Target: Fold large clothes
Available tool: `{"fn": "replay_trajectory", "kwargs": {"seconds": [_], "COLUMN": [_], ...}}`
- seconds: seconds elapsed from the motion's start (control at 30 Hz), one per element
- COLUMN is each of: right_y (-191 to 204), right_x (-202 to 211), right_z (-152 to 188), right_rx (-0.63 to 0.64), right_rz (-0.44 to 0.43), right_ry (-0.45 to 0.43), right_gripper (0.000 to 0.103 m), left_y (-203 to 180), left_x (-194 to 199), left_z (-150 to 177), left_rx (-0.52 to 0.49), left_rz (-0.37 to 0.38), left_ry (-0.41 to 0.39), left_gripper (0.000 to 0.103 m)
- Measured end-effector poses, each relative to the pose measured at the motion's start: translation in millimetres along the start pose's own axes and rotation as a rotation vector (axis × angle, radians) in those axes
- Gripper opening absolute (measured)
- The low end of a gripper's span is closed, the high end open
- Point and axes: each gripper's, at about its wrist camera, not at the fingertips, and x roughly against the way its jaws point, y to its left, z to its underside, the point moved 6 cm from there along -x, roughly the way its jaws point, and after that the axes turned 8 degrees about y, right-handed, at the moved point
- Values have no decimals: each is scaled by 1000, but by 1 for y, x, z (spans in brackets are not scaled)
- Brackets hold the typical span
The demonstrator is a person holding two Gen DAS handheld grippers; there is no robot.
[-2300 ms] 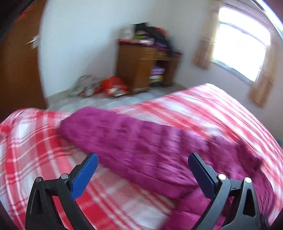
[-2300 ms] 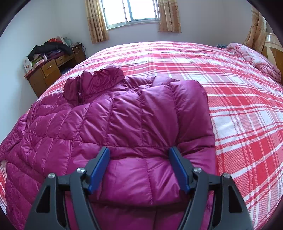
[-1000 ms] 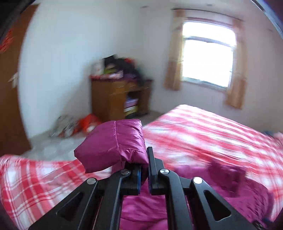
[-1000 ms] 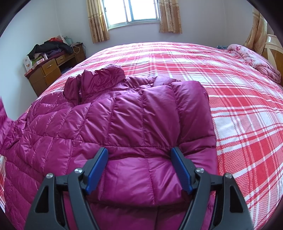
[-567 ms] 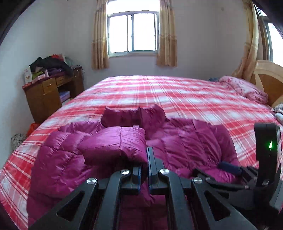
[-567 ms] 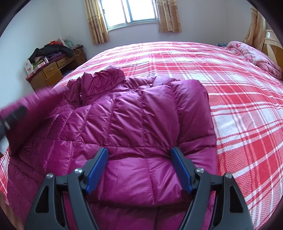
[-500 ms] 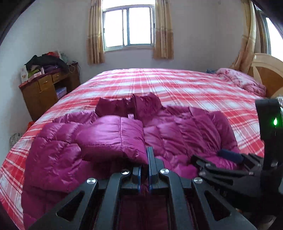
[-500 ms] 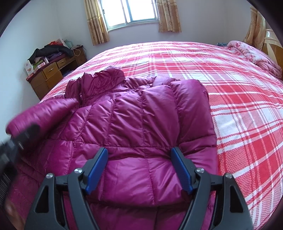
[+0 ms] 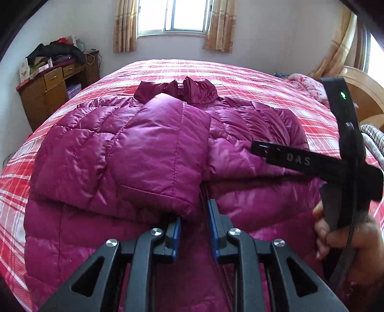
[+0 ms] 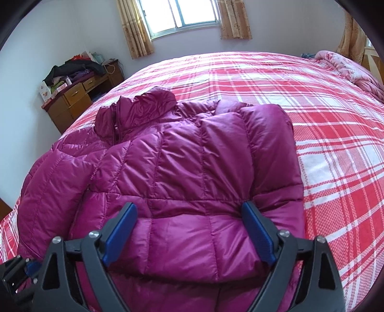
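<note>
A magenta quilted down jacket (image 9: 100,153) lies on the red plaid bed, collar toward the window; it also shows in the right wrist view (image 10: 192,172). Both sleeves are folded across its front. The left sleeve (image 9: 156,156) lies on the chest, its cuff just ahead of my left gripper (image 9: 195,216), whose jaws stand a little apart with the cuff edge above them. My right gripper (image 10: 189,216) is open and empty over the right sleeve (image 10: 240,156). It also shows from the side in the left wrist view (image 9: 300,160).
The plaid bedspread (image 10: 324,144) spreads wide to the right. A wooden desk piled with clothes (image 9: 50,84) stands by the left wall. A pink blanket (image 10: 348,69) and a wooden headboard (image 9: 369,96) are at the far right. A window (image 9: 175,14) is behind.
My left gripper picked up the left sleeve, carried it over the jacket front and laid it down; its jaws have now parted slightly. The right gripper stayed still and open.
</note>
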Motion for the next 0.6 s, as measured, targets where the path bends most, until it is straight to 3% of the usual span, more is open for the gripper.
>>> {"fn": "replay_trajectory", "kwargs": {"seconds": [0.13,0.2,0.27,0.37,0.47,0.53,0.6], "right_y": [-3,-4,7,48,112,148,174], "right_x": [8,26,48,71,74,66,47], "right_z": [1,1,1,-1,0,4,9], "right_rx": [-27,-84,-122,-67,61,127,210], "right_rz": [-2,-22,-111,-222,-298,-307,-248], "right_ry": [1,-22,-53,-71,-38,-19,20], "right_gripper": [93,89,89,90,101,101,101], "left_y": [-4,5,20,54,90,106,122], "left_x": [20,30,40,54,70,80,90], "left_z": [13,24,36,50,55,54,55], "left_rx": [-39,-8,48,170,252,278,308], "left_rz": [-25,-24,-19,-95,-222,-274,-309], "left_ry": [-27,-42,-54,-80,-103,-119,-130], "left_gripper": [24,31,43,43,43,43,43]}}
